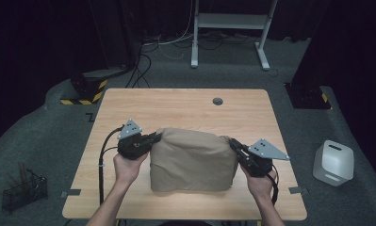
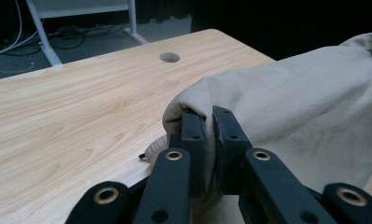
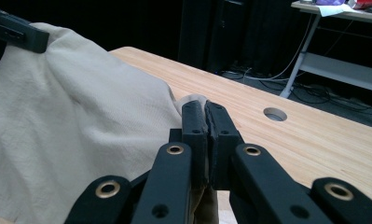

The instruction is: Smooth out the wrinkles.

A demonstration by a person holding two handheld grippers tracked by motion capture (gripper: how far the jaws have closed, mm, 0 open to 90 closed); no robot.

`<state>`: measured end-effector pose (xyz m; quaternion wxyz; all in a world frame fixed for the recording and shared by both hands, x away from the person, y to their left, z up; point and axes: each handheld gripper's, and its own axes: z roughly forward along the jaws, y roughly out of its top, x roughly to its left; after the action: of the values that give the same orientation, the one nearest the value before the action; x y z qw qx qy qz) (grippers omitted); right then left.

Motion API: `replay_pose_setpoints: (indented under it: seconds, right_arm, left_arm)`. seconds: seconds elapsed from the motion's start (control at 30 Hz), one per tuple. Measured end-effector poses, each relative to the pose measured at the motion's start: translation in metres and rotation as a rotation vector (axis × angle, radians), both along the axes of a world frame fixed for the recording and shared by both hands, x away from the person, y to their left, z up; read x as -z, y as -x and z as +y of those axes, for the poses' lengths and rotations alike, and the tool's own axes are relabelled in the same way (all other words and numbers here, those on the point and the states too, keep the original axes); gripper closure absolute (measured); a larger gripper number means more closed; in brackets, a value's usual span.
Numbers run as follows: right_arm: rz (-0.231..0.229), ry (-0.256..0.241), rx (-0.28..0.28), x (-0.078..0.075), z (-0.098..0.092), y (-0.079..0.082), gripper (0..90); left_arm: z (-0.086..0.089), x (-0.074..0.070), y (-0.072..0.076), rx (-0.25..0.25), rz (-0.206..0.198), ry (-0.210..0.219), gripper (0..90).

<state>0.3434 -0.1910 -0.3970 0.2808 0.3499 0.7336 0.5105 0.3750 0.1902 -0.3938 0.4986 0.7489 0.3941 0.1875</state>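
Observation:
A beige cloth (image 1: pixel 192 160) is held up over the middle of the wooden table (image 1: pixel 185 106), its lower edge resting near the front. My left gripper (image 1: pixel 155 137) is shut on the cloth's upper left corner (image 2: pixel 193 100), and the fabric bunches over its black jaws. On the other side, my right gripper (image 1: pixel 233 143) is shut on the upper right corner (image 3: pixel 193 100). The cloth (image 3: pixel 72 116) hangs between the two grippers in a taut sheet. In the right gripper view the left gripper (image 3: pixel 16 30) shows at the far corner.
A round cable hole (image 1: pixel 217 100) sits near the table's far edge. A white box (image 1: pixel 334 162) stands on the floor at the right, a wire basket (image 1: pixel 23 190) at the left. A white desk frame (image 1: pixel 232 28) and cables lie beyond.

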Motion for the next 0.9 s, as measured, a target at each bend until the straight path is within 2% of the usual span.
replay_pose_setpoints:
  seconds: [0.27, 0.53, 0.9]
  right_arm:
    - [0.005, 0.0, -0.004, -0.002, 0.003, -0.008, 87.5]
    - [0.036, -0.015, 0.001, -0.001, 0.002, -0.021, 87.5]
    - [0.058, -0.004, 0.012, -0.003, 0.004, -0.032, 87.5]
  left_arm:
    - [0.0, 0.003, -0.009, -0.019, 0.011, -0.003, 84.3]
    - [-0.001, 0.004, -0.016, -0.023, 0.018, -0.003, 84.4]
    - [-0.001, 0.008, -0.028, -0.039, 0.033, -0.001, 84.3]
